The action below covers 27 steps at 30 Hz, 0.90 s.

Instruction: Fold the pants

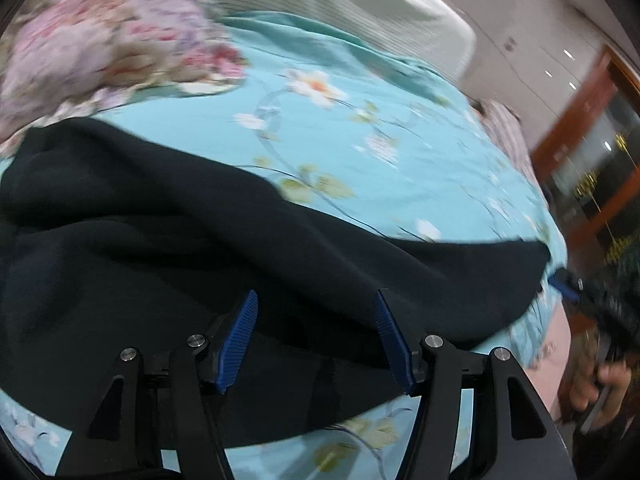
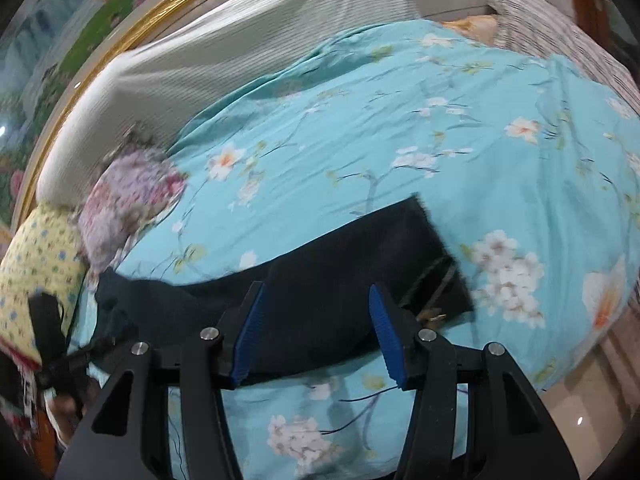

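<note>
2 grippers – left gripper [image 1: 316, 336] and right gripper [image 2: 316, 330] – hover with fingers spread, gripping nothing, above the dark pants [image 2: 340, 280] lying on the blue floral bedsheet [image 2: 460, 140], with a floral pillow [image 1: 100, 44] and grey headboard [image 2: 224, 52] beyond.

I am counting one pair of dark navy fabric pants [image 2: 320, 280], one turquoise floral bedsheet [image 2: 480, 140], one pink-and-lilac floral pillow [image 2: 128, 200], one yellow flower-print pillow [image 2: 36, 256], one striped pillow [image 2: 560, 36], and my two blue-padded tools [image 1: 316, 340] [image 2: 316, 334].
</note>
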Available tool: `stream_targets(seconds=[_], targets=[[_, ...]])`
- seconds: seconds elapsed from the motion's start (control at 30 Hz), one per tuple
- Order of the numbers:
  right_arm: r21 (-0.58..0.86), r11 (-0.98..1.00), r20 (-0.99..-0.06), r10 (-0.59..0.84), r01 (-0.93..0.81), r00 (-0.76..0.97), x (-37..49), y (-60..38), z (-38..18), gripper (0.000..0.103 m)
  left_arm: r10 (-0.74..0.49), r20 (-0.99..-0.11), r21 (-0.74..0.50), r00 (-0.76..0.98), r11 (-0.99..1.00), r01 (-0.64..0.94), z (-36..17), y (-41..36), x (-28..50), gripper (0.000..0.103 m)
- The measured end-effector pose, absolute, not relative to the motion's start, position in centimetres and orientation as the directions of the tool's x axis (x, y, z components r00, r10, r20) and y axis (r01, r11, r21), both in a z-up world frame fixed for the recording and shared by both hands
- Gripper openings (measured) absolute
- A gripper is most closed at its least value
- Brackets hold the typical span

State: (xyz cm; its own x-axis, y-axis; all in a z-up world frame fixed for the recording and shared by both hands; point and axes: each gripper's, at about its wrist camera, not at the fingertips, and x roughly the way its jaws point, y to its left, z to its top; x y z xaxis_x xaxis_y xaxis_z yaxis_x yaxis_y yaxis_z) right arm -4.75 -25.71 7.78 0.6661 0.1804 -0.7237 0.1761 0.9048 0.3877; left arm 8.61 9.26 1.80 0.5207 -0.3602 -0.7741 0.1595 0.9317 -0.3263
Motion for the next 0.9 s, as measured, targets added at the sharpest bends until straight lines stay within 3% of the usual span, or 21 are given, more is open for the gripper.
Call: stream_targets(seconds=[0.33,0.57,0.9], targets=[[0.397,0.912,-0.726,0.384,-0.108,0.571,-0.6,-17.2,7.2,0.054,-0.244,-0.77,-0.342,0.59,0.938,-0.059,3.9,18.9,9.9,0.067],[0.356,0.896,-0.745,0.444,-0.266,0.498,2.8,-10.6,6.8,0.054,-0.189,-0.778,-0.368,0.6,0.91,-0.19,5.5,24.1,11.7,0.069],[0.189,0.839,-0.794,0.436,-0.51,0.423,5.5,-0.8,5.8,0.059,-0.154,-0.906,-0.285,0.395,0.912,-0.296,4.5,23.6,20.5,0.069]])
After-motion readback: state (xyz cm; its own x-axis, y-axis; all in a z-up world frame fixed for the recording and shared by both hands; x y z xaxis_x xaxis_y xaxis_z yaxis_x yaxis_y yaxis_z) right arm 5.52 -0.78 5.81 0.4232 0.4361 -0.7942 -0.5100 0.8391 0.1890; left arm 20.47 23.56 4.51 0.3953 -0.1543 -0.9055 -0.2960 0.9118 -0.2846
